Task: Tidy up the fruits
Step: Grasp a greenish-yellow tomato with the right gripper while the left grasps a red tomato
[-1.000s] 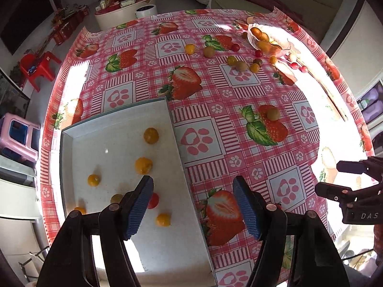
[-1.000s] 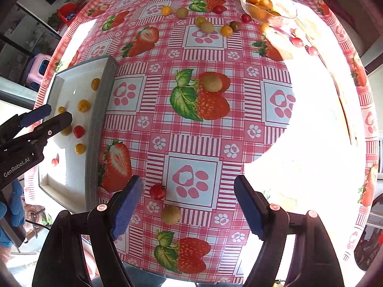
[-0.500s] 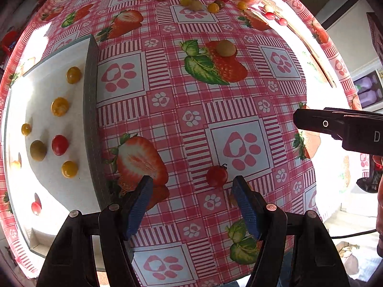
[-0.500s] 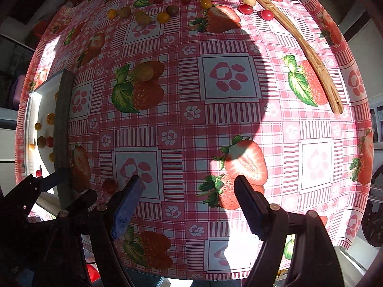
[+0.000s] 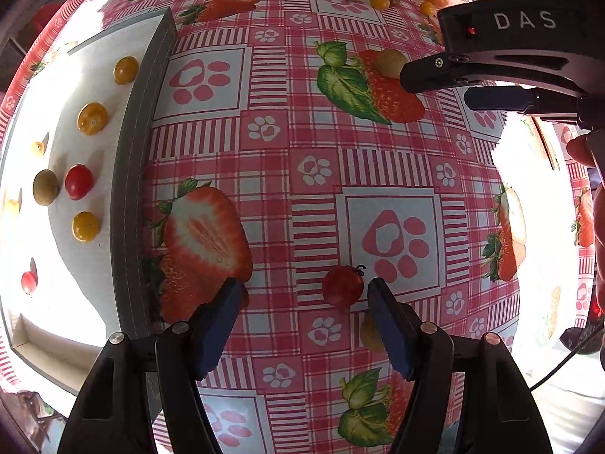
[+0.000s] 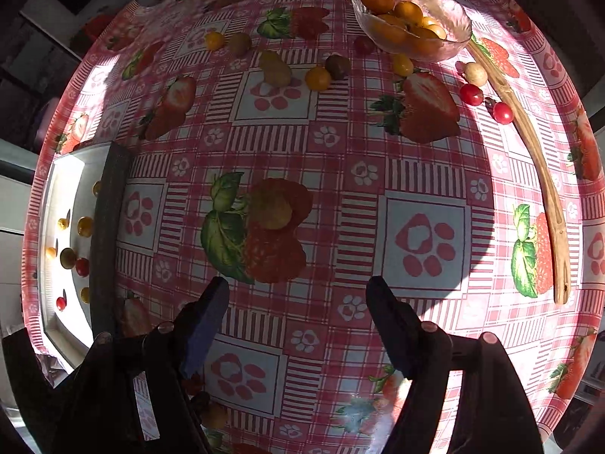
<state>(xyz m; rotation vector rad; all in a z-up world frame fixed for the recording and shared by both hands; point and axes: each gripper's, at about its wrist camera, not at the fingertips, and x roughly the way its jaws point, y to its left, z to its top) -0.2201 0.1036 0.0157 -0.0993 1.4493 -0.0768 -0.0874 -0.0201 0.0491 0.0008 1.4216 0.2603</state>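
Observation:
My left gripper (image 5: 302, 302) is open just above the tablecloth; a red cherry tomato (image 5: 343, 286) lies between its fingertips, close to the right finger (image 5: 385, 321). A yellowish fruit (image 5: 368, 336) is half hidden behind that finger. The white tray (image 5: 124, 174) at the left holds several yellow, red and green small fruits. My right gripper (image 6: 297, 302) is open and empty, above a greenish fruit (image 6: 270, 208) lying on a printed strawberry. It also shows in the left wrist view (image 5: 491, 64), at the upper right.
A glass bowl (image 6: 450, 11) of orange fruits stands at the far side, with loose tomatoes and small fruits (image 6: 317, 77) scattered beside it. A long wooden stick (image 6: 529, 147) lies along the right edge. The tray also shows in the right wrist view (image 6: 107, 234).
My left gripper left the tray, swung right and came down around the red cherry tomato. My right gripper moved up and over the table's middle, toward the greenish fruit.

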